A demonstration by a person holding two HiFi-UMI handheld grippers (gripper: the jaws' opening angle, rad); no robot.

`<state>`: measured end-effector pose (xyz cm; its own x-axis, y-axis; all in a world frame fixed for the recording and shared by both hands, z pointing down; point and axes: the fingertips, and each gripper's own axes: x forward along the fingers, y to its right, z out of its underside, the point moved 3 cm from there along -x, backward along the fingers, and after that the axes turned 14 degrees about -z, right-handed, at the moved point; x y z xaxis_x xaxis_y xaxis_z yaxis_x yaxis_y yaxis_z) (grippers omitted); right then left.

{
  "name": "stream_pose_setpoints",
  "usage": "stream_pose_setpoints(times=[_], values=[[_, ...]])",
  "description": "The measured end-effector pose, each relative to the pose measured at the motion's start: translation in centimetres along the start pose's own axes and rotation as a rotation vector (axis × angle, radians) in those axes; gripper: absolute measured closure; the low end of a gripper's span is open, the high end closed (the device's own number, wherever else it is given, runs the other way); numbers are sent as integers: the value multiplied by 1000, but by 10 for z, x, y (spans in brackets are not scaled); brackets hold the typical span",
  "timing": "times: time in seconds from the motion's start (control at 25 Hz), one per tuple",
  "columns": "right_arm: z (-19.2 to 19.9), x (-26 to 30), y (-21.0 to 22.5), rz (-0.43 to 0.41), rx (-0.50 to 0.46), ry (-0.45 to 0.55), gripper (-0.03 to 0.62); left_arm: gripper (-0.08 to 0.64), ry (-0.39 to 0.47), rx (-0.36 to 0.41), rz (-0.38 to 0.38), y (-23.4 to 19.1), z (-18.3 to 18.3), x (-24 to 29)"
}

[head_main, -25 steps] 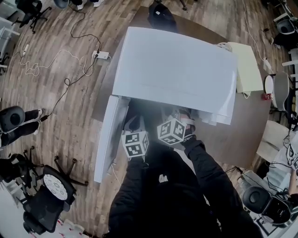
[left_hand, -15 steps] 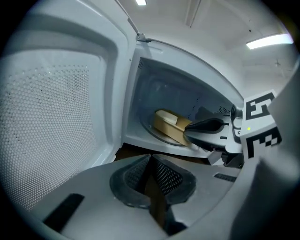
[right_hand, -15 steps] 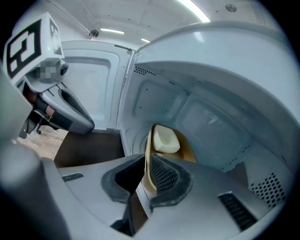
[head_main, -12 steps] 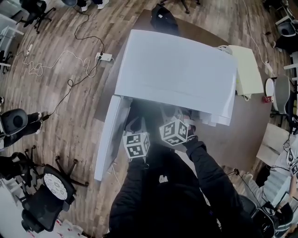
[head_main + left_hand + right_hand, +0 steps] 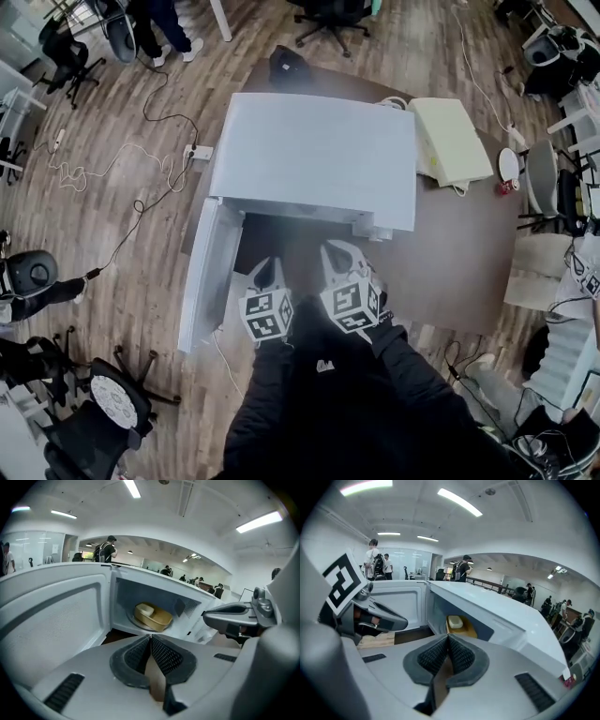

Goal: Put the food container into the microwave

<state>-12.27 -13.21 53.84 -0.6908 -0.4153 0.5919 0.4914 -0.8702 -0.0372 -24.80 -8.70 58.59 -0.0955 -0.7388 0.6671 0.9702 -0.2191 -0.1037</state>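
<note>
so at this point the food container (image 5: 153,616) was sitting inside the microwave (image 5: 314,159), on the round plate at the bottom of the cavity. it looked like a tan tub with a paler lid or insert on top, roughly in the middle of the cavity, which is what you'd want so it can turn without hitting the walls. the microwave door (image 5: 208,272) was swung wide open on the microwave's left side, so there was a free path in and out.

the left gripper (image 5: 151,641) had its jaws clenched together with nothing between them, and the right gripper (image 5: 447,641) was the same, pads pressed flat against each other and empty. both were held in front of the microwave's opening, outside the cavity, side by side and pointing in at it. from each gripper's own view you could look straight over the closed pads and see the container beyond them, well apart from either one.

my read: the placing part looked done, since nothing was gripped and the tub was resting on its own. the obvious thing left would be the door, and the left gripper was on that side of the microwave, so it seemed the natural one to push it shut. the microwave itself sat on a brown table (image 5: 450,272), front edge near the table's edge, so the door overhung the floor.
</note>
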Motion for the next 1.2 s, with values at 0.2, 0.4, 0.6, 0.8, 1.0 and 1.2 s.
stream_pose_setpoints(times=[0.2,0.4,0.6,0.8,1.0,1.2], values=[[-8,-61,-2,71,71,90,569,523,52,21,44,31,-6,-31],[-29,-116,2,126,78,195,569,523,133,61,79,63,-30,-71],[-55,-162,-1,168,71,304,569,525,247,79,101,77,-61,-123],[-63,-192,-9,192,66,362,569,525,306,75,123,89,-73,-152],[-64,-217,-13,217,59,388,569,525,317,84,140,102,-70,-164],[-60,-232,-13,239,60,402,569,525,318,100,144,110,-67,-169]])
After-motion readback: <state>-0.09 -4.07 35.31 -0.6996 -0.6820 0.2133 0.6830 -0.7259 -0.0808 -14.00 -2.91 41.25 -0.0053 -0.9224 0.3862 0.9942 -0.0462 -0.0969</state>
